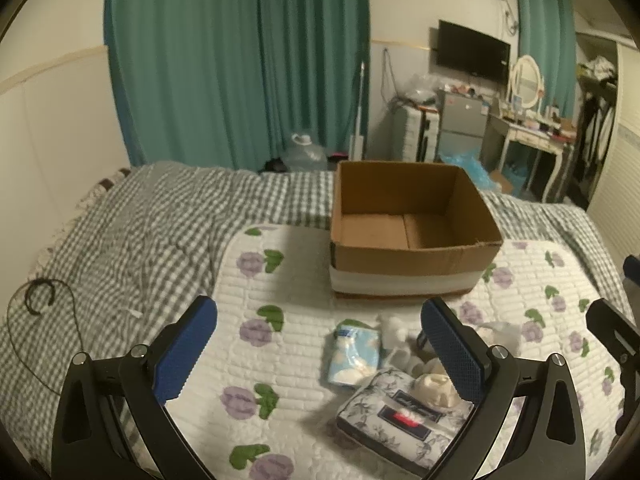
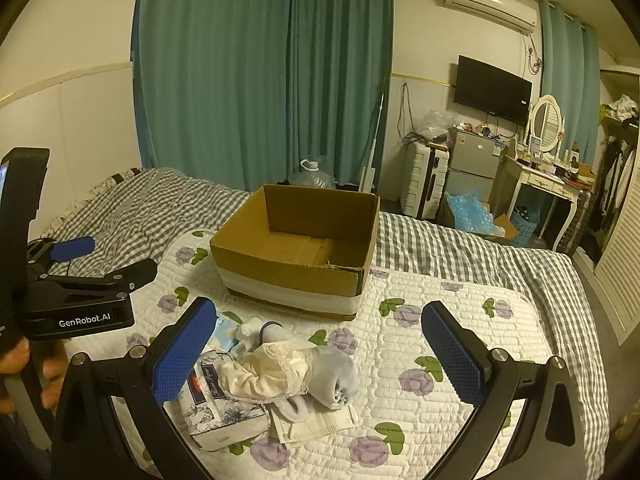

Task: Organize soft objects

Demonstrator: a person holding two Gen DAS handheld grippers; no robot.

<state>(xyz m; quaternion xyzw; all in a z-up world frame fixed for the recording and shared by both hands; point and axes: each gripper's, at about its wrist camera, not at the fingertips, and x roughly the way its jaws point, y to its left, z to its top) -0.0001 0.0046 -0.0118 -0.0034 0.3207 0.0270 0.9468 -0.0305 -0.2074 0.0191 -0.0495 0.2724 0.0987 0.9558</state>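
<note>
An open brown cardboard box (image 1: 416,252) (image 2: 296,276) stands empty on the floral quilt (image 1: 280,344). In front of it lies a pile of soft items: a light blue tissue pack (image 1: 354,354), a floral tissue pack (image 1: 394,416) (image 2: 218,404), cream lace cloth (image 2: 272,368), a rolled grey-white sock (image 2: 334,376) and a face mask (image 2: 320,422). My left gripper (image 1: 320,356) is open, hovering over the pile's left side. My right gripper (image 2: 320,356) is open above the pile. The left gripper's body (image 2: 80,292) shows at the left of the right wrist view.
A grey checked duvet (image 1: 132,232) covers the bed around the quilt. A black cable (image 1: 40,292) lies on it at left. Beyond the bed are teal curtains (image 1: 240,60), a water jug (image 1: 304,152), a suitcase, a small fridge and a dressing table (image 2: 548,184).
</note>
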